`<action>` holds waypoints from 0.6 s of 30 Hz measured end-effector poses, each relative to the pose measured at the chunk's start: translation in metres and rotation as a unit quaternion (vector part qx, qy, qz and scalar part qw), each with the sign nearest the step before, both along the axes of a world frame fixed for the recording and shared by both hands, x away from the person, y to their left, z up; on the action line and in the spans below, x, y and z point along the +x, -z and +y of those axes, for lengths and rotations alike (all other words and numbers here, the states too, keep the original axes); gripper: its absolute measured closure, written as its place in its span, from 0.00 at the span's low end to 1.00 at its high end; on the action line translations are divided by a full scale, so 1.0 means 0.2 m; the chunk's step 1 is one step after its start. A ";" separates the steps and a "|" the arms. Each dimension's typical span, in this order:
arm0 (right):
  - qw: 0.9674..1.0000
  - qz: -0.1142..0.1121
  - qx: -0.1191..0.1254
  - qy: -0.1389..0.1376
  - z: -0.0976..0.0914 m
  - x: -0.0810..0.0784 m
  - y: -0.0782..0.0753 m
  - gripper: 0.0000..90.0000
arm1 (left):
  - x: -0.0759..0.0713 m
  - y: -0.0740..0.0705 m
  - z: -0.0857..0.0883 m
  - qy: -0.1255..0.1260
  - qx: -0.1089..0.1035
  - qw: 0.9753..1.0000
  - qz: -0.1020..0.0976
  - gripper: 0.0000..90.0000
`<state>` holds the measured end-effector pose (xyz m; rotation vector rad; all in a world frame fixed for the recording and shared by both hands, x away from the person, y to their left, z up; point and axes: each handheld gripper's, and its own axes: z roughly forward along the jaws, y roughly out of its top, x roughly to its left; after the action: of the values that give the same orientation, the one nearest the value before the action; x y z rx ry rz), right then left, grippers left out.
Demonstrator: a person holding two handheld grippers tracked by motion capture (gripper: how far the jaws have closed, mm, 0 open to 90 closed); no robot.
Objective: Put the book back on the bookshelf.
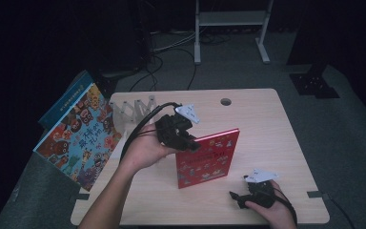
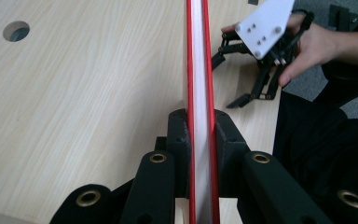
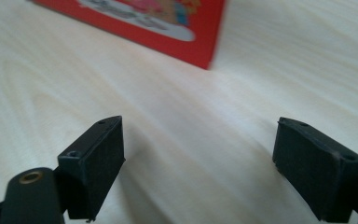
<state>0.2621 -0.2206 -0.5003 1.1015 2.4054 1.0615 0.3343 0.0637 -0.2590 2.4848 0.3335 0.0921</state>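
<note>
Left black two-jaw gripper [image 1: 194, 144] clamps the upper edge of one thin red picture book [image 1: 205, 157], tilted upright on the pale wooden table [image 1: 267, 119]. Right black two-jaw gripper [image 1: 234, 196] open, empty, nearby. Two more books [image 1: 78, 136] lean left of the table.

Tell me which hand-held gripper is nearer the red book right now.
Left. The left hand-held gripper is clamped on the red book at its edge; the right hand-held gripper sits open on the table, apart from the book's near corner.

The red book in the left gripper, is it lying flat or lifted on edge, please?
On edge: the red book stands tilted on the table, left gripper clamped on it.
</note>
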 end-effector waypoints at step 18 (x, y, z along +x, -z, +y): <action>0.999 -0.017 -0.009 0.046 -0.08 0.12 0.02 0.16 | 0.00 -0.12 0.12 -0.041 0.022 0.999 -0.009 0.88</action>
<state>0.2854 -0.2369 -0.5037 1.1671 2.3099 1.0179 0.3353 0.0881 -0.2347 2.5128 0.4296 0.1559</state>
